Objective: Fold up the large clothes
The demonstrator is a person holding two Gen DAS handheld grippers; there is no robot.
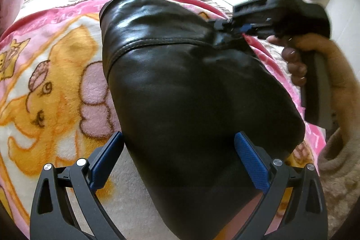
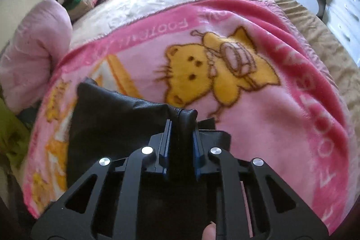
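Jacket [image 1: 180, 87] is black leather, lying on the pink blanket [image 1: 56, 73] on the bed. Right tongs [image 2: 180, 132] are clenched on a bunched edge of it; left tongs [image 1: 178, 156] are spread wide, straddling the near end and gripping nothing. We'd say a fold is underway. Leather is stiff and slick, so we should clamp the left before lifting, carry both corners level and lay the fold down flat.
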